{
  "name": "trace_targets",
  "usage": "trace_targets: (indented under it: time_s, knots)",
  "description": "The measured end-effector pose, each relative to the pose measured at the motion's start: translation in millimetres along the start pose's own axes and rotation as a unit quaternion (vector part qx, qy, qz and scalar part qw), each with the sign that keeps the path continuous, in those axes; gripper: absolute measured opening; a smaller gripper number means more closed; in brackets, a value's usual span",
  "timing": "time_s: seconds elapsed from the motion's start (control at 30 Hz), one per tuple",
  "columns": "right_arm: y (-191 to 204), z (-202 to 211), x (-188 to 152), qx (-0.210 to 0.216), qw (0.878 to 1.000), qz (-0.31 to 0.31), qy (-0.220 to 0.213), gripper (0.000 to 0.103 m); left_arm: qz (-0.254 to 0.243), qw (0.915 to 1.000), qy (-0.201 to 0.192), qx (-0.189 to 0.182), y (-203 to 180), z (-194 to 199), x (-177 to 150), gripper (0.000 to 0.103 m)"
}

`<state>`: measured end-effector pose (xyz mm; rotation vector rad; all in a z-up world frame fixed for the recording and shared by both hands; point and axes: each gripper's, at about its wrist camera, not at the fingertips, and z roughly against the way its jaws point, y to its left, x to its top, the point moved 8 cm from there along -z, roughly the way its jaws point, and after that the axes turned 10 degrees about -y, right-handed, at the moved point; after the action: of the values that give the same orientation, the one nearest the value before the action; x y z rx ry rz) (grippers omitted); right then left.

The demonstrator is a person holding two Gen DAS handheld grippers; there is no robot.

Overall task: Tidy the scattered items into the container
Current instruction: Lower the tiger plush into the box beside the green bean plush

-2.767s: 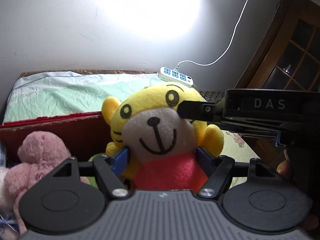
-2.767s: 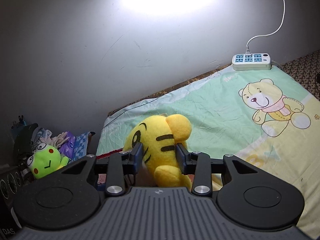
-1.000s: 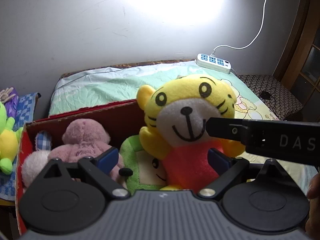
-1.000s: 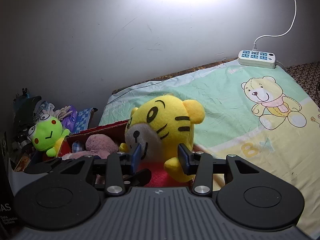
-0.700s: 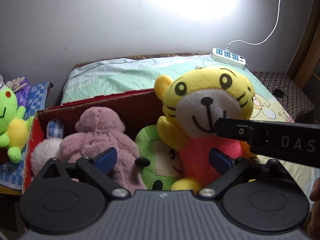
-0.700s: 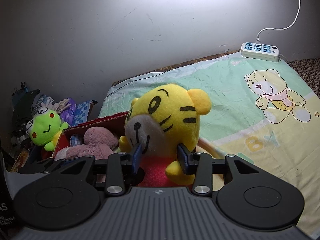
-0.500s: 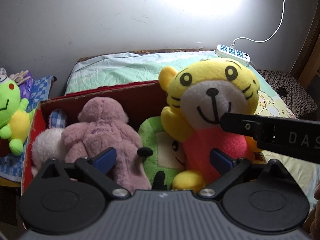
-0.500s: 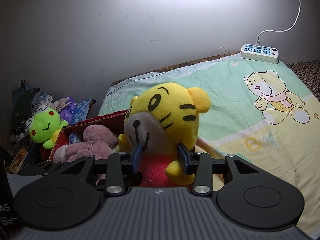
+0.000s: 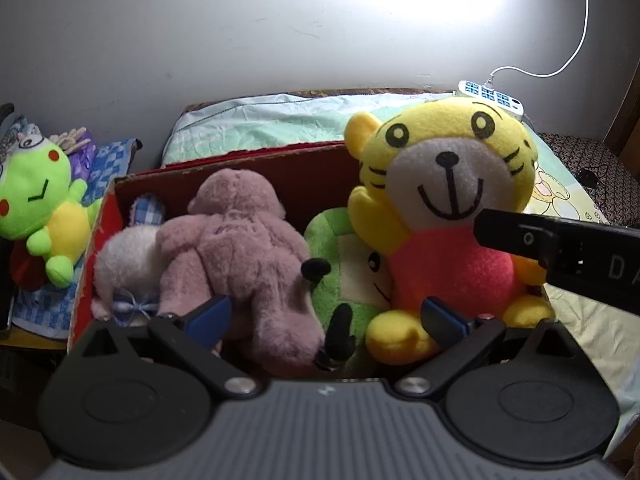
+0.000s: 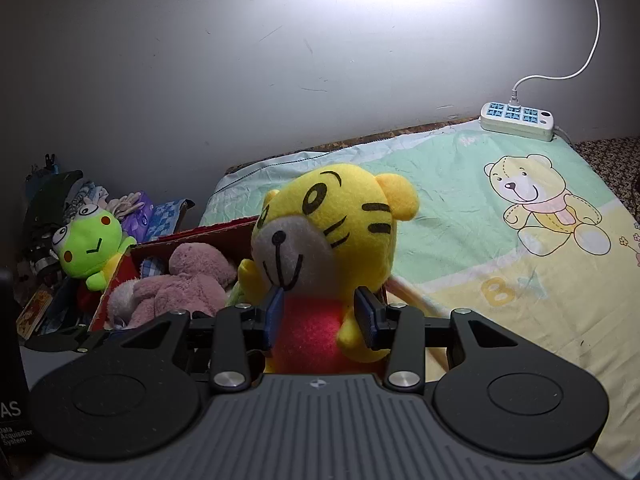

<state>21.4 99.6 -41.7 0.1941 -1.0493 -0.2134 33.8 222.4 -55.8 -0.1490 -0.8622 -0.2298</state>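
The right tool (image 10: 320, 318) clamps the yellow plush tiger with a red belly (image 10: 324, 240), upright at the right end of the red cardboard box (image 9: 102, 220). The left tool (image 9: 326, 318) gapes wide, empty.

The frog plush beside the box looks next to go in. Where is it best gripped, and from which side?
Likely the green frog plush's yellow belly, from its front, one finger on each flank: it sits upright facing the cameras outside the red box, and its narrower belly should fit the tool better than its wide head.
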Motion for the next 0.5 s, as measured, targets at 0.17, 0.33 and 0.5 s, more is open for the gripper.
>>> trace_targets:
  time_s: [0.17, 0.33, 0.5]
  knots:
    - [2, 7, -1, -0.001, 1.000, 0.001, -0.006, 0.043, -0.010, 0.9999, 0.001, 0.008, -2, 3, -3, 0.101]
    - [1, 17, -2, -0.004, 1.000, -0.007, -0.015, 0.043, -0.020, 0.9997, 0.002, 0.013, -4, 8, -5, 0.101]
    - [-5, 25, -2, -0.010, 0.999, -0.024, -0.021, 0.043, -0.019, 0.9997, -0.003, 0.014, -5, 16, -6, 0.102]
